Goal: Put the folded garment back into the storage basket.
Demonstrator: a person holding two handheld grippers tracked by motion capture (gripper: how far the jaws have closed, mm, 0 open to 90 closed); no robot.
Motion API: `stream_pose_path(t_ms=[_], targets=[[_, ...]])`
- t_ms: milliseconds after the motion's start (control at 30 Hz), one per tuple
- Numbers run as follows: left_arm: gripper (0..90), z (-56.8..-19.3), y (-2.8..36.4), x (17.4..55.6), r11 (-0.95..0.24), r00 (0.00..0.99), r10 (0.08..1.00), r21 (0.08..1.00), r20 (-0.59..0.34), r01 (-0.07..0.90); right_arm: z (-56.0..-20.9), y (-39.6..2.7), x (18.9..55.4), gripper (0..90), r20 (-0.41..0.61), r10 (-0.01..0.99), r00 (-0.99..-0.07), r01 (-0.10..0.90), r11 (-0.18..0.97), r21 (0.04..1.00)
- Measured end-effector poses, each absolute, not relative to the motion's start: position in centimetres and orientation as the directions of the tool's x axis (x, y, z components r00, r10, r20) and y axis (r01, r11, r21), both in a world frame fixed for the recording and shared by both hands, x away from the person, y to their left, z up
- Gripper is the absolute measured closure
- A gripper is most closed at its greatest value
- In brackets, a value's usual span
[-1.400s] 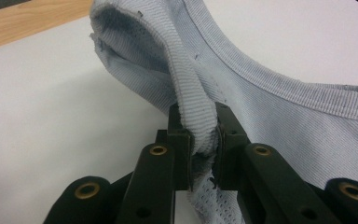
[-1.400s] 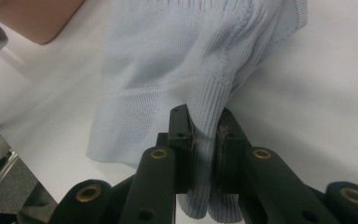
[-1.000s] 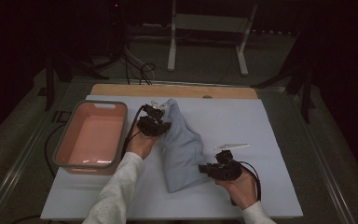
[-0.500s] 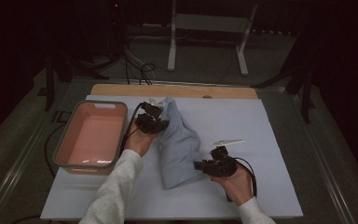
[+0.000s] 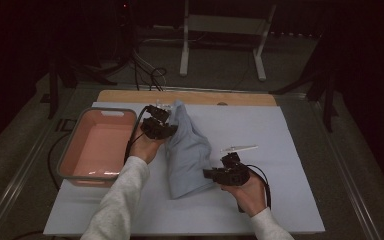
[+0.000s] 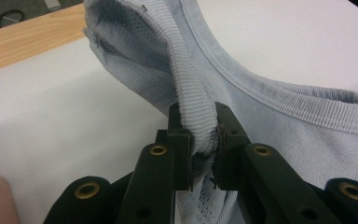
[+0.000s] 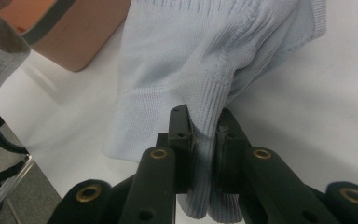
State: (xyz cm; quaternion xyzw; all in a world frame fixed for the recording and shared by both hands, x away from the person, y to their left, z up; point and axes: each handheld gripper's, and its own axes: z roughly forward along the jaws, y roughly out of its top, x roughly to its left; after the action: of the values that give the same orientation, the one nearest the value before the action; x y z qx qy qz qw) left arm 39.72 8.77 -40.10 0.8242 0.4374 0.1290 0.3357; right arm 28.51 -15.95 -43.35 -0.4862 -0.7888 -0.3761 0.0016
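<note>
Between both clamped grippers (image 5: 172, 131) (image 5: 209, 174), blue garment (image 5: 190, 152)

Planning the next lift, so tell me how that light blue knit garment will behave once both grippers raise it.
The light blue knit garment will likely flop and sag between the left gripper and right gripper: it bunches and folds at both. It probably weighs little, being thin knit. The ribbed edges are pinched tight, so slipping seems unlikely.
</note>
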Motion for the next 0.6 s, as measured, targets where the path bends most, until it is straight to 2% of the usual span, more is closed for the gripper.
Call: stream_pose_path(t_ms=[600], targets=[[81.0, -39.0, 10.4, 40.2, -0.370, 0.576, 0.812, 0.678, -0.097, 0.636, -42.8, -14.8, 29.3, 79.8, 0.388, 0.756, -0.527, 0.769, 0.230, 0.597]])
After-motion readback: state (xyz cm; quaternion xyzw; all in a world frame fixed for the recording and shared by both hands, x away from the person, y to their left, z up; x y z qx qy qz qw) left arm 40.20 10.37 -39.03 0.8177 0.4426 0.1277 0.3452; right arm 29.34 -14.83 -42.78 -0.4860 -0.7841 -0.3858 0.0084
